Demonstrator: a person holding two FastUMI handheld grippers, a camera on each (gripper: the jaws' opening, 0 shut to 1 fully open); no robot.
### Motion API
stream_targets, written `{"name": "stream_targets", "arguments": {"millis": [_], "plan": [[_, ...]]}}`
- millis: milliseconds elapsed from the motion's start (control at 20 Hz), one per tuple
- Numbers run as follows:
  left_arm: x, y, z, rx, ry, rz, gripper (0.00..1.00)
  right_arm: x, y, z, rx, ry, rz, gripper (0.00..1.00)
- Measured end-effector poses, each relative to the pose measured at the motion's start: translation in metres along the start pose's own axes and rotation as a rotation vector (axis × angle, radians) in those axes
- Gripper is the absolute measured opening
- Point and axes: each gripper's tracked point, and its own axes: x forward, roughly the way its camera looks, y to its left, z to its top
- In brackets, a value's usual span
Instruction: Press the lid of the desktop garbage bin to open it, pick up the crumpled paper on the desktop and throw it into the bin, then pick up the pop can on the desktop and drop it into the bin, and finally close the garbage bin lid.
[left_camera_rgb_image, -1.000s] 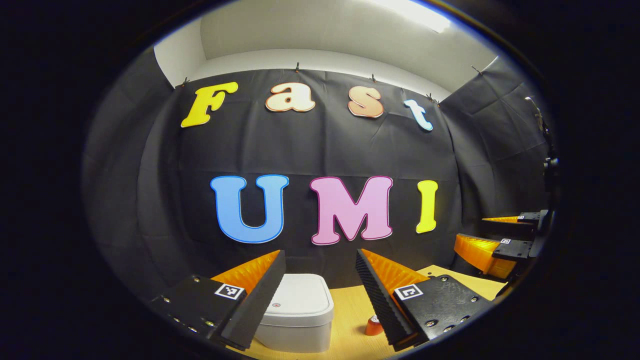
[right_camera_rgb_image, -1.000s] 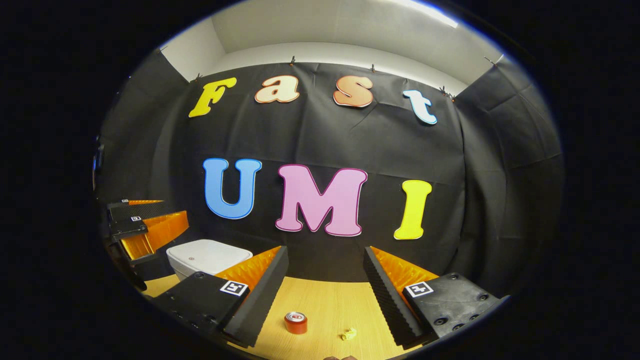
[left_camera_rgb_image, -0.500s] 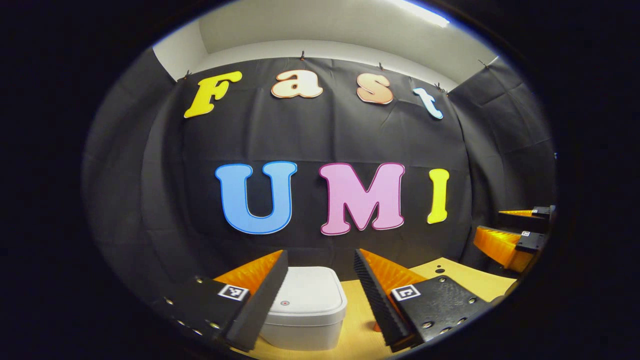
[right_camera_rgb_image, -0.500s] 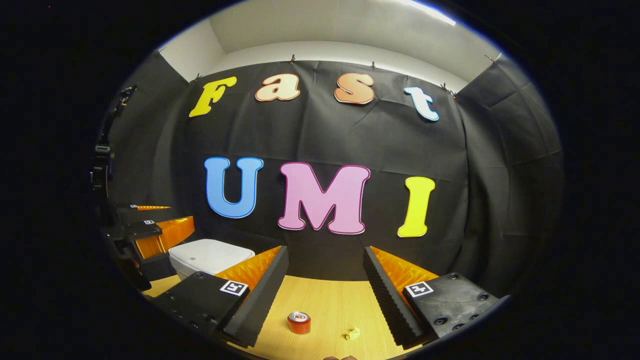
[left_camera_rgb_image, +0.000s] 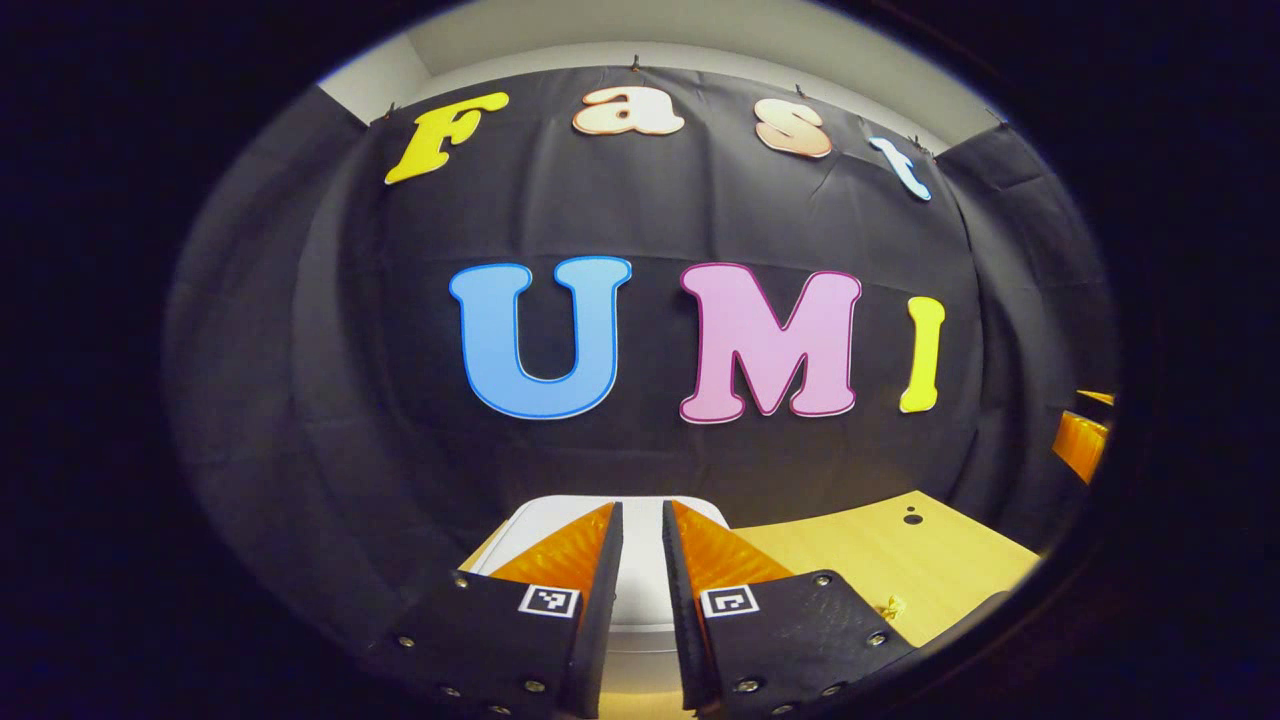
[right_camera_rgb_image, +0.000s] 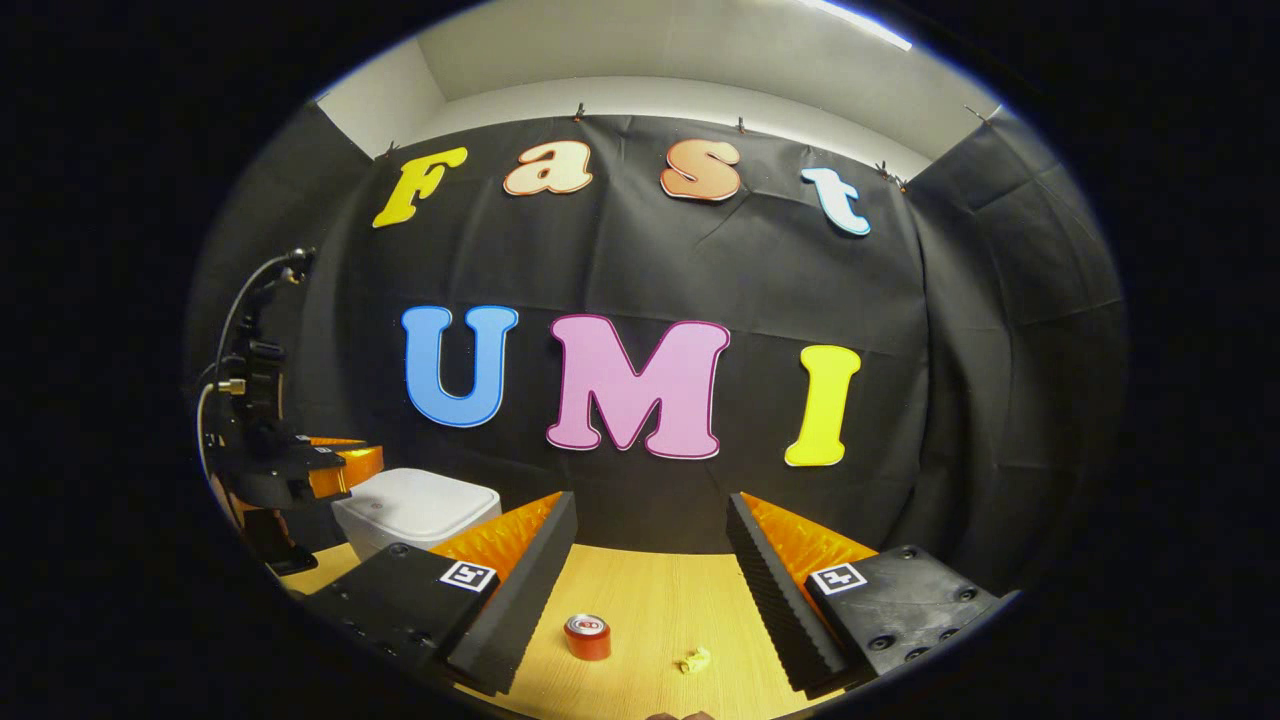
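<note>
In the left gripper view, the left gripper (left_camera_rgb_image: 641, 545), its fingers drawn nearly together since a second ago, hovers over the still-closed bin (left_camera_rgb_image: 640, 590) at the table's back-left edge, seemingly poised to press its lid, while in the right gripper view the right gripper (right_camera_rgb_image: 650, 560) waits spread wide above the can (right_camera_rgb_image: 587, 637) and crumpled paper (right_camera_rgb_image: 695, 660) near the table's (right_camera_rgb_image: 650, 590) front edge.

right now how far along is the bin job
Nothing is finished yet. The bin has its lid down, and the pop can and crumpled paper lie on the desktop. In hand: the left tool, fingers nearly together, is over the lid, apparently to press it. The right tool waits open. Left: both throws and closing.
</note>
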Motion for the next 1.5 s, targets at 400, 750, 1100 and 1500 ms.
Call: {"name": "stream_targets", "arguments": {"millis": [400,750,1100,1500], "plan": [[0.020,0.006,-0.052,-0.054,0.166,-0.044,0.01,-0.011,-0.015,-0.001,-0.001,0.005,-0.037,0.97],[0.024,0.009,-0.059,-0.033,0.191,-0.042,0.01,-0.019,-0.017,-0.004,0.008,0.019,-0.050,0.98],[0.023,0.007,-0.068,0.024,0.193,-0.052,0.01,-0.023,-0.011,-0.015,0.018,0.055,-0.042,0.97],[0.020,0.003,-0.028,0.028,0.107,-0.091,0.01,-0.020,-0.001,-0.007,0.011,0.037,-0.011,0.98]]}}
